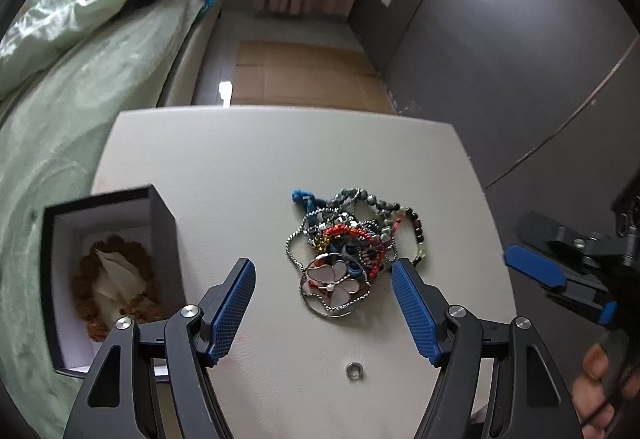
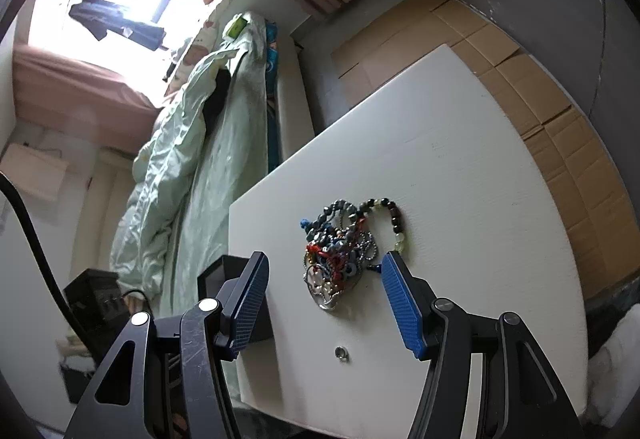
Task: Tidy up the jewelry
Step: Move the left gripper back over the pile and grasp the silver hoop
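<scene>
1. A tangled jewelry pile (image 1: 347,251) is lying mid-desk (image 1: 248,167), its long axis running away from both tools.
2. The left tool (image 1: 324,313) is hovering open and empty, the pile's near end sitting between its tips; it looks nearer.
3. The right tool (image 2: 324,303) is also gaping empty, pile just ahead.
4. An open box (image 1: 112,275) is sitting left of the pile, a small ring (image 1: 353,370) nearer.

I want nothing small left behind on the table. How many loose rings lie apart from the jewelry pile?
1. A small metal ring lies alone on the white table, nearer the camera than the tangled jewelry pile. Others may be hidden inside the pile.
</scene>
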